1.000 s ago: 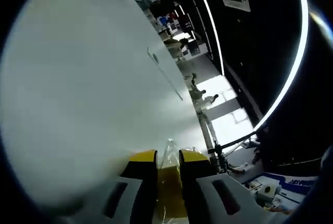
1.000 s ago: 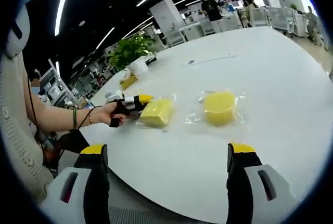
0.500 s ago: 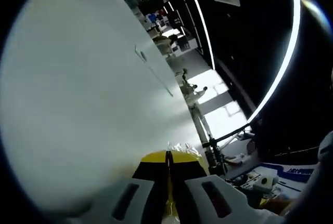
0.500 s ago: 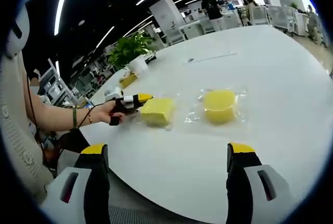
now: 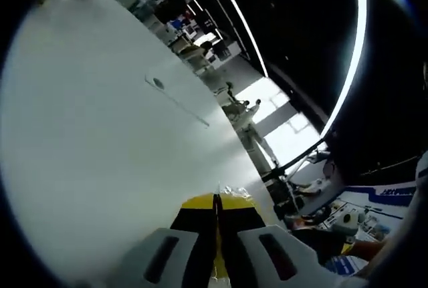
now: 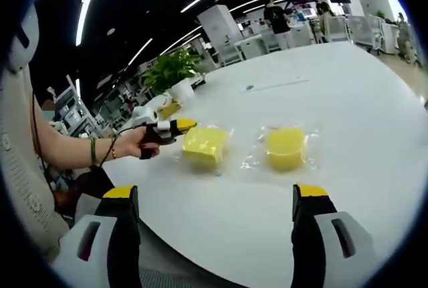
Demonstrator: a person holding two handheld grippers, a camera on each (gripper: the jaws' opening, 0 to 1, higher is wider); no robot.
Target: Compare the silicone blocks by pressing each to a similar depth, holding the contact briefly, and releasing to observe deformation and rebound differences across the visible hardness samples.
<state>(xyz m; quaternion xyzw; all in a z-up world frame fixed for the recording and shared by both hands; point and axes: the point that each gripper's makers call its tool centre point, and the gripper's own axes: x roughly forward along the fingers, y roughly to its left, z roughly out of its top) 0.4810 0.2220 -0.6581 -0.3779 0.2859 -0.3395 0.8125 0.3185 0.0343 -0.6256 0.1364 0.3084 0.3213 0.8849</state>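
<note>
Your white table (image 6: pixel 348 94) is round-edged and broad, and both yellow samples lie on it toward your side. The square block (image 6: pixel 204 146) is a pale yellow slab in a clear plastic wrapper, lying flat, nearer your left hand. The round block (image 6: pixel 285 148) is a deeper yellow puck, also in a crinkled clear wrapper, lying flat beside the square one with a strip of bare table between them. Behind them, near the table's far-left edge, a leafy plant (image 6: pixel 171 67) stands in a white pot.

In the right gripper view your left forearm reaches in from the left, with a bracelet at the wrist. Your left hand (image 6: pixel 130 144) grips the handle and points the left hand-held gripper (image 6: pixel 182 126) at the near edge of the square block, its yellow tips touching or just beside the wrapper. In the left gripper view, that left hand-held gripper (image 5: pixel 217 202) has its jaws pressed together, with only a thin sliver of yellow and crinkled clear wrapper at the tips; you cannot tell whether the block itself is pinched.

Your right hand-held gripper (image 6: pixel 217 198) is spread wide, holds nothing, and hovers low over the table's near edge, short of both blocks.
</note>
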